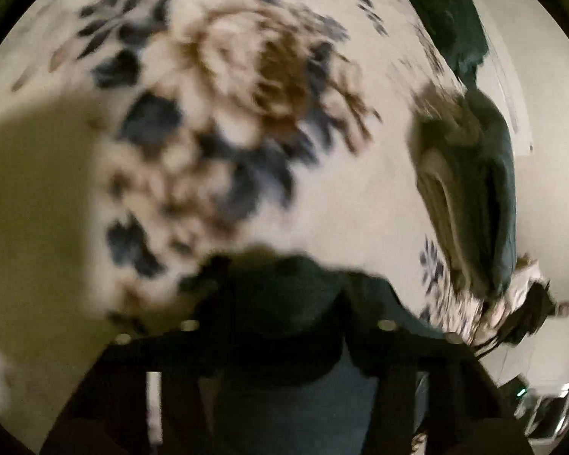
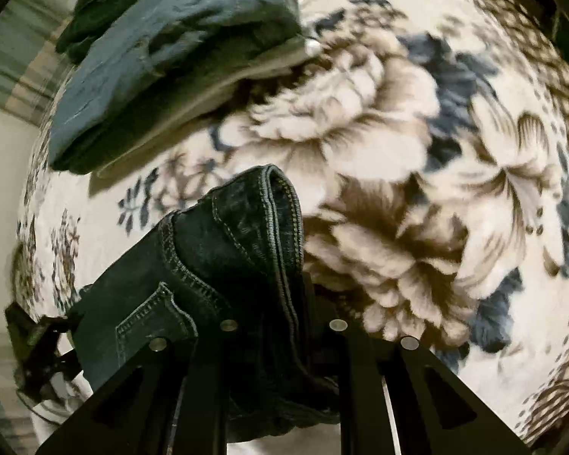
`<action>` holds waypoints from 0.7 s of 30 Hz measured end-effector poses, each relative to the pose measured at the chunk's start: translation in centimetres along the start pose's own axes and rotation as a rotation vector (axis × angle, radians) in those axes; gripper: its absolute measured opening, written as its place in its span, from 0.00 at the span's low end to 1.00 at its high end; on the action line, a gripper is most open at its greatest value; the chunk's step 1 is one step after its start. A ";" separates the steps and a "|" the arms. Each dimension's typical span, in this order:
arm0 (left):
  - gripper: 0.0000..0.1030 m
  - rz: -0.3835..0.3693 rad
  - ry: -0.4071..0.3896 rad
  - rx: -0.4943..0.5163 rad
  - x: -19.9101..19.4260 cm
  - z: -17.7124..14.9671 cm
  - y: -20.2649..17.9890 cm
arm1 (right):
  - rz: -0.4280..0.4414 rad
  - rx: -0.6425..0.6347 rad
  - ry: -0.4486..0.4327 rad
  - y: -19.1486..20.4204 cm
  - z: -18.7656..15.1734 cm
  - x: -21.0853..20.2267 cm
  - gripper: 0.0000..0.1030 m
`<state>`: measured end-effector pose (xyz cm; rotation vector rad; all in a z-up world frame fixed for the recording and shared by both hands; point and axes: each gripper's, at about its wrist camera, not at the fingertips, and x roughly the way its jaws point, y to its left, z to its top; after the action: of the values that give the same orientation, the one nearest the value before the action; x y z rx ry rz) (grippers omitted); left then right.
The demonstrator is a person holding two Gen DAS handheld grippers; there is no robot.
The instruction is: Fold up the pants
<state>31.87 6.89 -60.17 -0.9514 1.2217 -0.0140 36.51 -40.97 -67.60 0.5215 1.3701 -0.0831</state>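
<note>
Dark blue jeans (image 2: 223, 250) hang bunched between the jaws of my right gripper (image 2: 280, 322), which is shut on the denim near a stitched waistband and pocket, above a floral blanket (image 2: 398, 189). In the blurred left wrist view my left gripper (image 1: 284, 326) is shut on dark cloth of the jeans (image 1: 284, 303), held over the same blanket (image 1: 227, 94). The rest of the jeans is hidden below both grippers.
A stack of folded clothes (image 2: 163, 64), blue over grey, lies on the blanket at the far left of the right wrist view. It also shows at the right in the left wrist view (image 1: 474, 174). A large shadow (image 1: 30, 208) covers the blanket's left side.
</note>
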 end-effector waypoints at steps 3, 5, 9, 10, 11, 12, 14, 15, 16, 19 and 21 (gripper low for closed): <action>0.38 -0.015 0.006 -0.017 -0.4 0.6 0.1 | 0.004 -0.008 0.028 -0.1 0.3 1.3 0.18; 0.38 -0.022 0.010 0.017 -1.3 0.2 -0.7 | 0.074 0.031 0.060 -0.9 0.5 1.4 0.23; 0.86 -0.100 0.011 0.023 -5.3 -2.4 -0.2 | 0.275 0.175 0.063 -4.2 -1.6 -1.0 0.94; 0.91 -0.123 0.004 0.019 -6.1 -3.4 0.2 | 0.327 0.202 0.055 -5.0 -3.0 -1.7 0.94; 0.92 -0.134 0.002 0.015 -6.7 -4.0 0.7 | 0.354 0.222 0.064 -5.5 -4.4 -2.0 0.94; 0.93 -0.140 0.000 0.004 -7.1 -5.0 1.3 | 0.382 0.244 0.079 -5.8 -5.9 -1.9 0.94; 0.94 -0.148 0.003 -0.028 -7.2 -6.5 2.6 | 0.456 0.308 0.146 -6.2 -9.5 -0.2 0.94; 0.94 -0.152 0.012 -0.048 -6.7 -7.3 3.3 | 0.485 0.326 0.172 -6.1 -10.8 0.9 0.94; 0.94 -0.148 0.024 -0.063 -6.2 -7.7 3.7 | 0.525 0.350 0.197 -6.0 -12.0 2.1 0.94; 0.94 -0.175 0.071 -0.088 -4.5 -8.6 4.4 | 0.639 0.402 0.222 -4.6 -14.7 6.1 0.94; 0.94 -0.190 0.090 -0.063 -3.7 -8.9 4.1 | 0.698 0.403 0.209 -3.2 -15.4 8.2 0.94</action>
<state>21.42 5.89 -60.00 -1.1294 1.2155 -0.1713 23.16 -35.65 -77.99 1.3519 1.3060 0.2771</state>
